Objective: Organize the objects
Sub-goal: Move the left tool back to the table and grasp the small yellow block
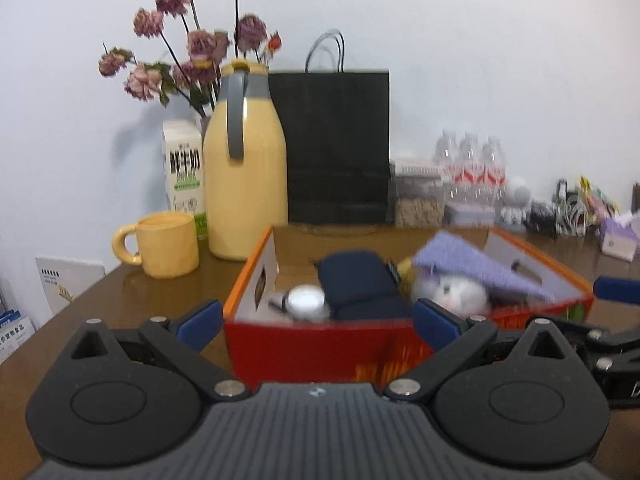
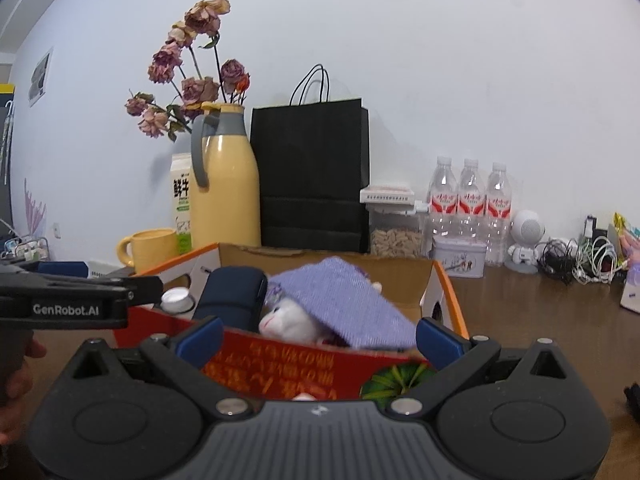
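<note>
Brown wood worktop (image 2: 540, 320) against a pale wall carries the whole job, and at its middle sits the red and orange cardboard box (image 1: 312, 344), open at the top. Inside it, from left to right: a small white-capped jar (image 1: 306, 300), a dark navy pouch (image 1: 360, 284), and a white plush toy (image 1: 456, 294) half covered by a purple cloth (image 2: 348, 304) that leans over it toward the box's right wall.

Both tongs stand wide and empty in front of the box's near wall, the left tongs (image 1: 316, 322) toward its left half and the right tongs (image 2: 318, 336) toward its right half, neither touching anything that I can see.

Packing looks nearly complete, with nothing loose just beside the box. My guess is that the next move is to tidy the cloth flat or to shift the box, which calls for a grip on each side.

Behind stand a yellow mug (image 1: 168, 244), a yellow thermos (image 1: 246, 184), a milk carton (image 1: 182, 164), dried flowers (image 1: 188, 52), a black paper bag (image 1: 336, 148) and water bottles (image 2: 470, 200).
</note>
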